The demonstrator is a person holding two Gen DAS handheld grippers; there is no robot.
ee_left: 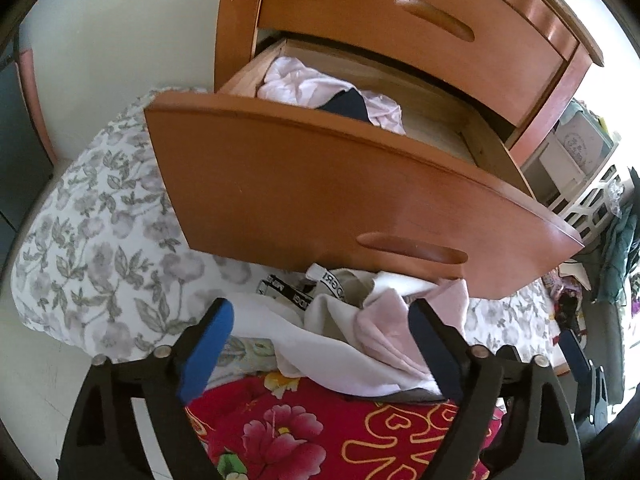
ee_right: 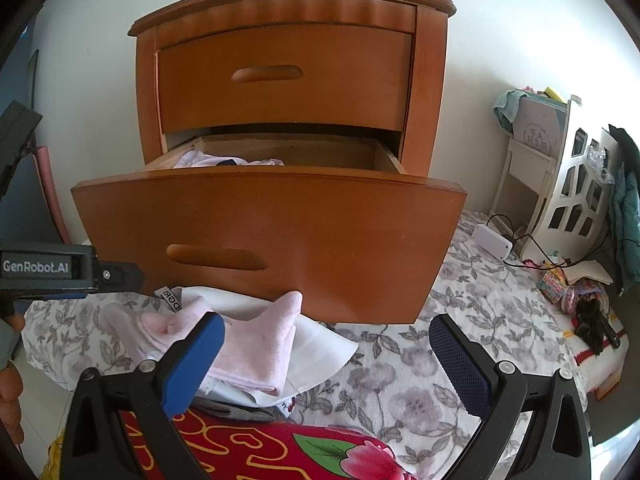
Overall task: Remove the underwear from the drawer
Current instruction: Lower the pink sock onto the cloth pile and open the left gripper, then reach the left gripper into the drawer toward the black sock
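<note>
The lower drawer (ee_left: 360,184) of the wooden nightstand (ee_right: 288,80) stands pulled out. Pale pink and white garments (ee_left: 300,84) and a dark one (ee_left: 348,106) lie in its left half. Below the drawer front, a pile of underwear (ee_left: 360,320) rests on the bed: pink, white and a printed waistband. My left gripper (ee_left: 320,316) is open just above that pile, with its blue pads (ee_left: 208,344) either side of the cloth and not pressing on it. My right gripper (ee_right: 326,328) is open too, with the pink piece (ee_right: 256,352) beside its left pad and nothing held.
The drawer overhangs a bed with a grey floral sheet (ee_right: 400,380). A red flowered quilt (ee_left: 320,432) lies nearest me. To the right are a white cut-out rack (ee_right: 576,192), a white box with cables (ee_right: 492,242) and small toys (ee_right: 560,284). A hand (ee_right: 8,392) shows at the left edge.
</note>
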